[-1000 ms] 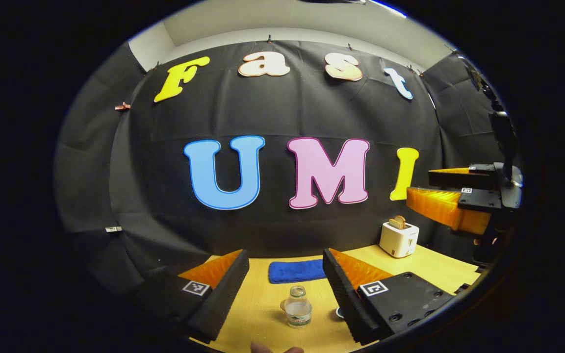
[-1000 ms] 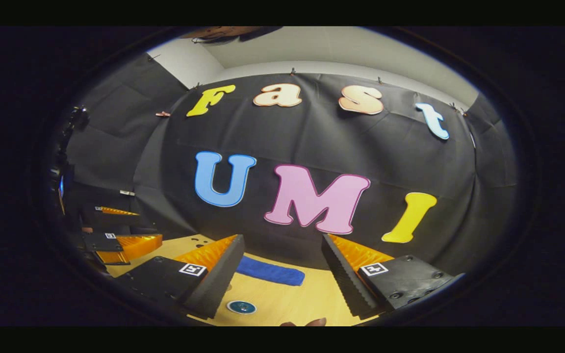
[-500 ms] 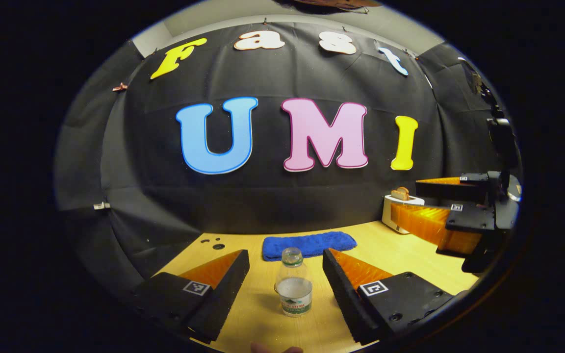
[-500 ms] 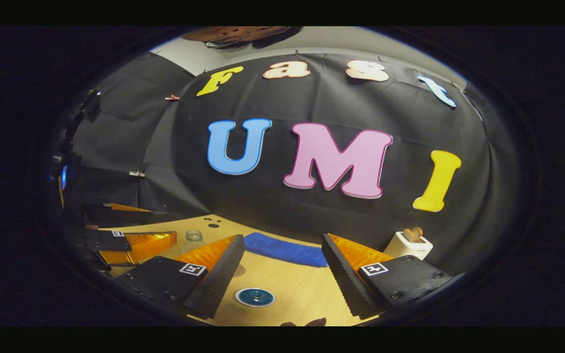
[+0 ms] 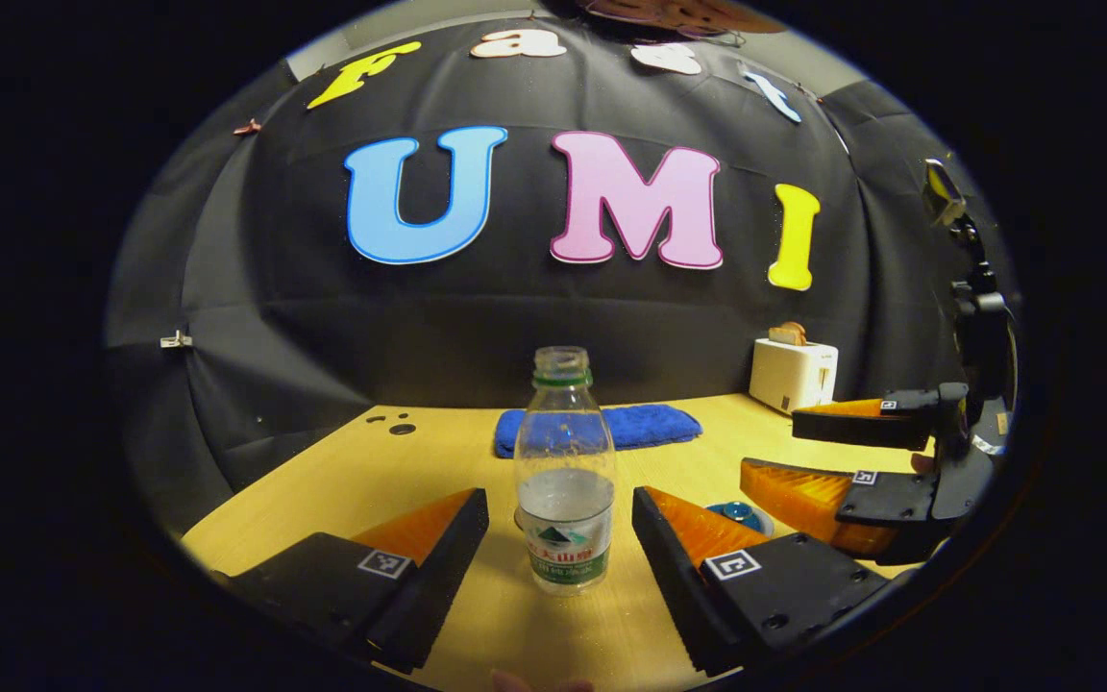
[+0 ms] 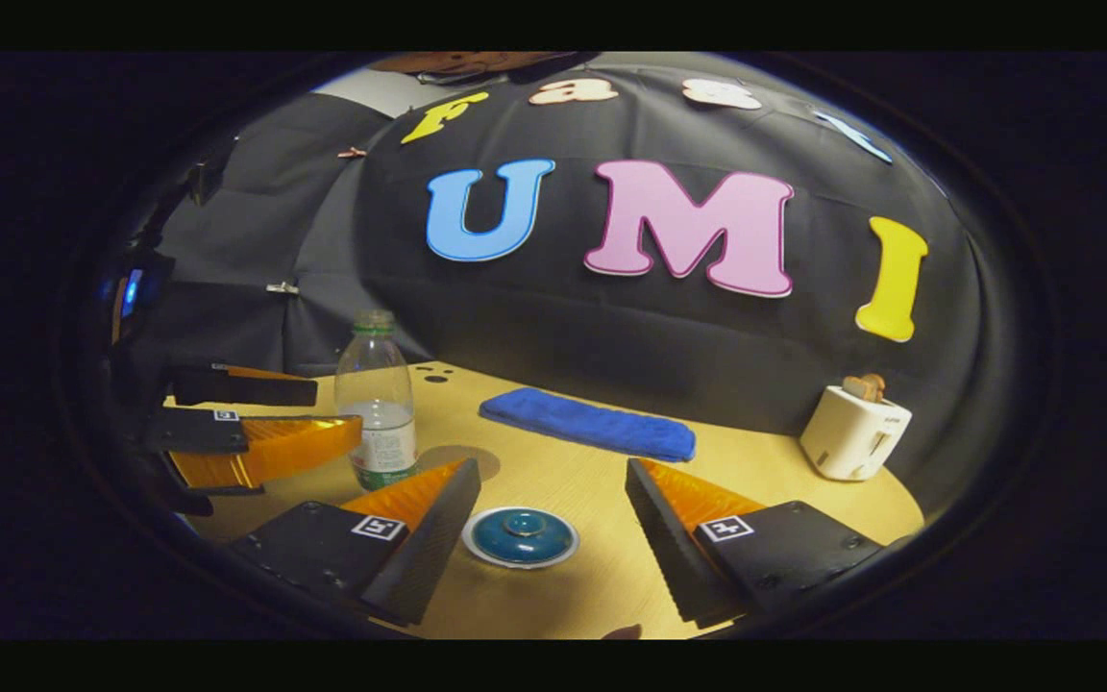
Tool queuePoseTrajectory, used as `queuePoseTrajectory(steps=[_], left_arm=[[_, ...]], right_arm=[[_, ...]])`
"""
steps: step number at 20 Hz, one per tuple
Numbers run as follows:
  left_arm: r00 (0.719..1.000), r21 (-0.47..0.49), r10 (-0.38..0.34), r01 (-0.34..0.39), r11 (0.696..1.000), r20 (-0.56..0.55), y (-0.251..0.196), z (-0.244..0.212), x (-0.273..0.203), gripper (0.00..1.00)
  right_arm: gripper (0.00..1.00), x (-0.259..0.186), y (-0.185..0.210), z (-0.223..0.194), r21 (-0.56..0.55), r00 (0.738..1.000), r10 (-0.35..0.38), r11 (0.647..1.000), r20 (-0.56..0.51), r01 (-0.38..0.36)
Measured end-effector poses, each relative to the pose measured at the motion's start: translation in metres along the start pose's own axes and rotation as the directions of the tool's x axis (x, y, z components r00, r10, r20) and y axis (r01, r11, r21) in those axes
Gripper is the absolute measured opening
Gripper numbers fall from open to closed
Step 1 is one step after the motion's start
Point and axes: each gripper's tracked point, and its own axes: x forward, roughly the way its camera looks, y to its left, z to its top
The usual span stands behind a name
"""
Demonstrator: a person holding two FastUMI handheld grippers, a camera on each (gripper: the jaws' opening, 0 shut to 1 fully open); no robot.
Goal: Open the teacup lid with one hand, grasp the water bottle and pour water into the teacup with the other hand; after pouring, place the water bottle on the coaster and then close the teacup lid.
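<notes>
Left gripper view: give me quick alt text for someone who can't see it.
An uncapped water bottle, partly full, stands upright on the wooden table between the open fingers of the left gripper, not yet gripped. The right gripper hovers open at the right above a blue lid; a blue towel and white toaster sit behind.

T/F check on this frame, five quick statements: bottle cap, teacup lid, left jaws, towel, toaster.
1. The water bottle has no cap on. True.
2. The teacup lid is lifted off. False: it sits on the teacup, untouched.
3. The left gripper has its jaws shut on the bottle. False: open, bottle between them.
4. A blue towel lies behind the bottle. True.
5. The toaster lies tipped over. False: it stands upright.
</notes>
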Motion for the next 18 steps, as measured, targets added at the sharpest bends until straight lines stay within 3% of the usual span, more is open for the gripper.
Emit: queuePoseTrajectory(steps=[4, 8, 10, 12, 14, 18], left_arm=[[1.0, 0.034, -0.014, 0.014, 0.999, 0.004, -0.003, -0.012, 0.007, 0.95], [1.0, 0.003, -0.01, 0.01, 1.0, -0.006, -0.004, -0.018, 0.015, 0.94], [1.0, 0.003, -0.007, 0.007, 1.0, -0.007, -0.005, -0.022, 0.018, 0.94], [1.0, 0.006, -0.008, 0.008, 1.0, -0.008, -0.005, -0.023, 0.021, 0.94], [1.0, 0.012, -0.015, 0.015, 1.0, -0.009, -0.006, -0.025, 0.024, 0.94], [1.0, 0.012, -0.015, 0.015, 1.0, -0.008, -0.006, -0.028, 0.03, 0.94]], right_arm=[[0.8, 0.015, 0.016, -0.035, 0.072, 0.994, 0.066, 0.996, -0.086, -0.06], [0.71, 0.023, 0.02, -0.047, 0.087, 0.989, 0.088, 0.993, -0.119, -0.078], [0.54, 0.02, 0.023, -0.05, 0.099, 0.986, 0.103, 0.991, -0.131, -0.091], [0.49, 0.024, 0.017, -0.045, 0.098, 0.988, 0.086, 0.992, -0.125, -0.074], [0.34, 0.023, 0.016, -0.051, 0.129, 0.987, 0.099, 0.988, -0.125, -0.082], [0.33, 0.021, 0.017, -0.049, 0.12, 0.987, 0.104, 0.989, -0.123, -0.089]])
